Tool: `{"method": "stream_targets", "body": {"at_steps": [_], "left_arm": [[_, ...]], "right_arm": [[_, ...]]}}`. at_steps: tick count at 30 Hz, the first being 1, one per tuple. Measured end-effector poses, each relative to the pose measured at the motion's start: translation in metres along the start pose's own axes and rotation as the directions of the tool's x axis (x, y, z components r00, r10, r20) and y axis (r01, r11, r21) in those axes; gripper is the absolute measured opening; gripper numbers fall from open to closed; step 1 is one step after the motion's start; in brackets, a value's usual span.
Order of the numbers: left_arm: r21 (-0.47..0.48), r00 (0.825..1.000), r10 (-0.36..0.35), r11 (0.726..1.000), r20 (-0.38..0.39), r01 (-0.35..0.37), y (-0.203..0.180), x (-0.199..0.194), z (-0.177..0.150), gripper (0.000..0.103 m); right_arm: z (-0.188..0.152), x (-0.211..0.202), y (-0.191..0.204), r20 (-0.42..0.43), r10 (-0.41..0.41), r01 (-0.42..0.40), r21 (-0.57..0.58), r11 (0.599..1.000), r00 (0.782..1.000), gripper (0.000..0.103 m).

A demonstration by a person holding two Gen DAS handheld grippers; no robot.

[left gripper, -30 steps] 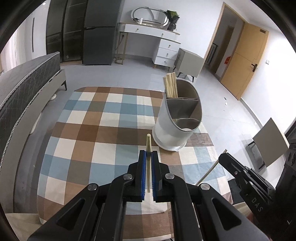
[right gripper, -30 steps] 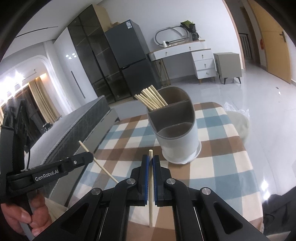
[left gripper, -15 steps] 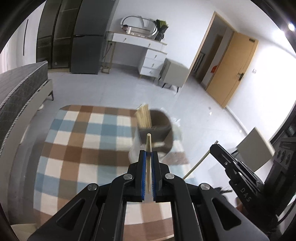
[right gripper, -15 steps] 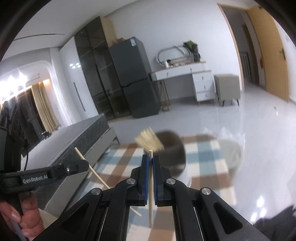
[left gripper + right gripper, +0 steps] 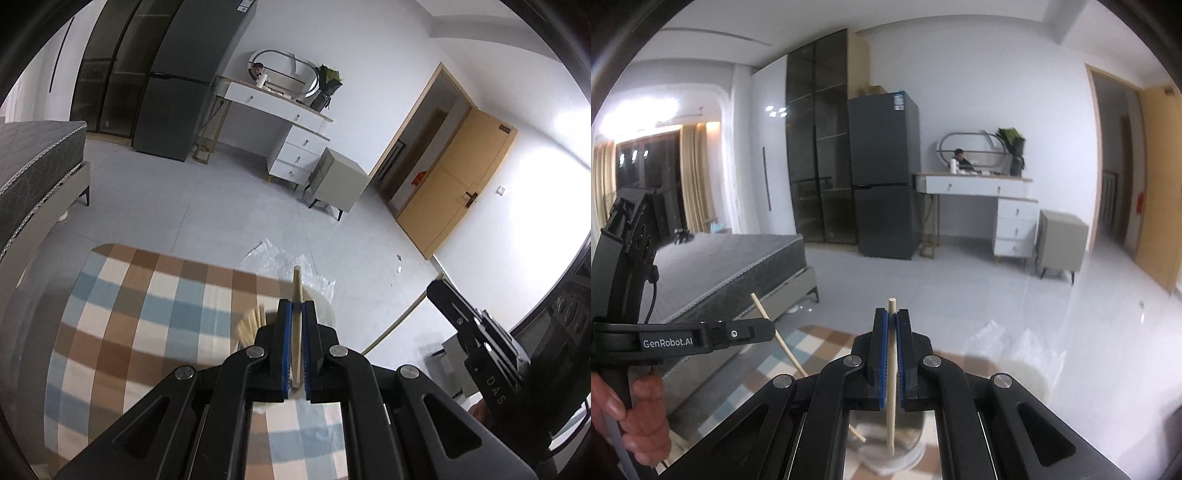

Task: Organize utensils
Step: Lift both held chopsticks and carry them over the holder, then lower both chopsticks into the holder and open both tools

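My left gripper is shut on a wooden chopstick that stands upright between the blue pads. My right gripper is shut on a second chopstick, whose lower end hangs over the grey-white utensil holder below it. In the left wrist view the holder is mostly hidden behind my gripper; only a bundle of chopsticks in it shows. The right gripper with its chopstick appears at the right of the left wrist view, and the left gripper at the left of the right wrist view.
The checked tablecloth covers the table below both grippers. Beyond it are a grey bed, a dark fridge, a white dresser, a grey nightstand and a wooden door.
Both grippers have risen and tilted up with their chopsticks; the holder has slid from the view's middle to beneath the fingers. Both grips are unchanged.
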State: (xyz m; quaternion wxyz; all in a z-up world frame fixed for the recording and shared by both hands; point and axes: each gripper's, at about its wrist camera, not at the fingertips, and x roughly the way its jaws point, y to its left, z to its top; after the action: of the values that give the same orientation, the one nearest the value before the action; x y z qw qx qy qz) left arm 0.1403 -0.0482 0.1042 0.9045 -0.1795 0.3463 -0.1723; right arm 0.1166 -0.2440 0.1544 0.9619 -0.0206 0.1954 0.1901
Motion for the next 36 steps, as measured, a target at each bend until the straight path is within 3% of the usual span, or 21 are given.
{"method": "stream_targets", "body": {"at_steps": [5, 10, 22, 36], "left_arm": [[-0.017, 1.000, 0.001, 1.000, 0.006, -0.001, 0.005, 0.017, 0.019, 0.001], [-0.018, 1.000, 0.012, 1.000, 0.013, -0.012, 0.010, 0.033, 0.030, 0.001], [-0.045, 0.997, 0.024, 0.999, -0.074, -0.027, 0.026, 0.081, 0.020, 0.001], [-0.024, 0.991, 0.017, 1.000, -0.134, -0.020, 0.020, 0.094, 0.009, 0.001]], "right_arm": [[0.027, 0.029, 0.001, -0.004, 0.024, -0.024, -0.046, 0.999, 1.000, 0.003], [0.032, 0.058, 0.006, -0.020, 0.037, -0.038, -0.094, 0.995, 0.999, 0.003], [-0.002, 0.106, -0.008, -0.124, 0.073, -0.087, -0.109, 0.990, 0.990, 0.003], [-0.041, 0.130, -0.024, -0.241, 0.122, -0.145, -0.077, 0.987, 0.963, 0.003]]}}
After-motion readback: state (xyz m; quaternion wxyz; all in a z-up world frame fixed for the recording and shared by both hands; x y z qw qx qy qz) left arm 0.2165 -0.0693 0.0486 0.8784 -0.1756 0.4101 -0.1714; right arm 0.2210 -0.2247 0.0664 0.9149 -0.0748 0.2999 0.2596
